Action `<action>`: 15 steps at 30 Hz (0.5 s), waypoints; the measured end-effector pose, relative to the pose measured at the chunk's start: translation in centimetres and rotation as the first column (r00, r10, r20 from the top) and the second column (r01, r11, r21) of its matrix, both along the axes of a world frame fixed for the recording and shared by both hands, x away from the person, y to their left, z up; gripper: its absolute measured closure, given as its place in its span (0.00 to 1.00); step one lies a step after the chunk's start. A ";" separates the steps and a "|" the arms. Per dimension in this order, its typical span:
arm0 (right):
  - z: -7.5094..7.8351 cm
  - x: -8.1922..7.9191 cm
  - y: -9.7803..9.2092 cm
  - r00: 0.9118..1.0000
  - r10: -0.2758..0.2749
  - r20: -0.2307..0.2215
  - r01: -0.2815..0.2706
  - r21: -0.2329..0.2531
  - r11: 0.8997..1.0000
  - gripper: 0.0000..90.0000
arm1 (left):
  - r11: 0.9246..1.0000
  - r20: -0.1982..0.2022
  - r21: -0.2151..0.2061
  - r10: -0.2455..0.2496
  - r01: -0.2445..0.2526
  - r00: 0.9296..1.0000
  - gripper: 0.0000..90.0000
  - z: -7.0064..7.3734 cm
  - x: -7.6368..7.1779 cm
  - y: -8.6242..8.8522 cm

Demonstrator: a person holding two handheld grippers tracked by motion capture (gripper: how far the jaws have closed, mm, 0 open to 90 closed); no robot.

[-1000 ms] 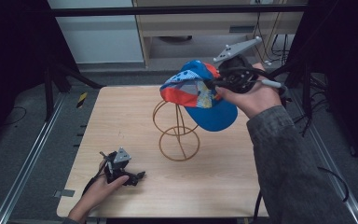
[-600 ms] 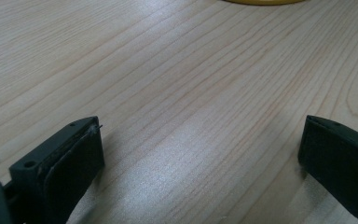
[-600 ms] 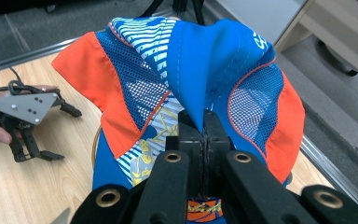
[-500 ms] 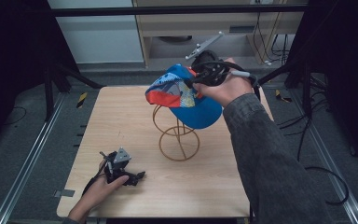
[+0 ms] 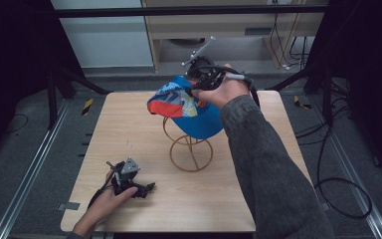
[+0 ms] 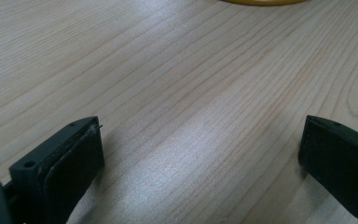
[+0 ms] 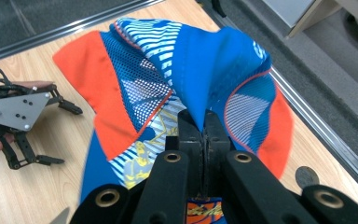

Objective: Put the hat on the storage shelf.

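Overhead, the right gripper [image 5: 199, 89] held a blue and orange cap [image 5: 186, 107] above the wire stand [image 5: 189, 147].

Its jaws were pinched together on a fold of the cap's fabric (seen plainly in the right gripper view), with the cap draped over the stand's top near the middle of the wooden table [image 5: 129, 129]. The left gripper [image 5: 138, 188] rested on the table's near left part, jaws spread wide apart with nothing between them.
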State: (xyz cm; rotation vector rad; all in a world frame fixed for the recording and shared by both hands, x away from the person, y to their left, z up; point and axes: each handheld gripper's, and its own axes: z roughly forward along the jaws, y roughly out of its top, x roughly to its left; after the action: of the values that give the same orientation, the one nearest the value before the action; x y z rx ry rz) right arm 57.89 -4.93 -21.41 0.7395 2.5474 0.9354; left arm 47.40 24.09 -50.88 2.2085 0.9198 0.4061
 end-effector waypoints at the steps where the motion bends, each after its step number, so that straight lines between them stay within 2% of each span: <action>1: -0.1 0.1 0.1 1.000 0.002 -0.001 -0.002 -0.004 1.000 0.99 | 1.000 0.000 0.000 0.000 0.000 1.000 0.00 0.0 0.0 0.0; 7: -0.8 0.6 0.8 1.000 0.007 -0.023 -0.007 -0.018 1.000 0.99 | 1.000 0.001 0.001 -0.001 0.001 1.000 0.00 0.0 0.0 0.0; 11: -1.0 0.5 1.2 1.000 0.009 -0.022 -0.010 -0.038 0.999 0.98 | 1.000 0.001 0.001 0.000 0.000 1.000 0.00 0.0 0.0 0.0; 15: -1.4 0.5 1.2 0.999 0.011 -0.033 -0.012 -0.033 0.999 0.99 | 1.000 0.000 0.001 -0.001 0.001 1.000 0.00 0.0 0.0 0.0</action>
State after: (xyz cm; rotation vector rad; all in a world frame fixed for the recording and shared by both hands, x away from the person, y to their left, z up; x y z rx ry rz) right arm 58.43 -3.70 -22.76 0.7370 2.5915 0.8898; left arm 47.45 24.08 -50.88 2.2101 0.9190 0.4064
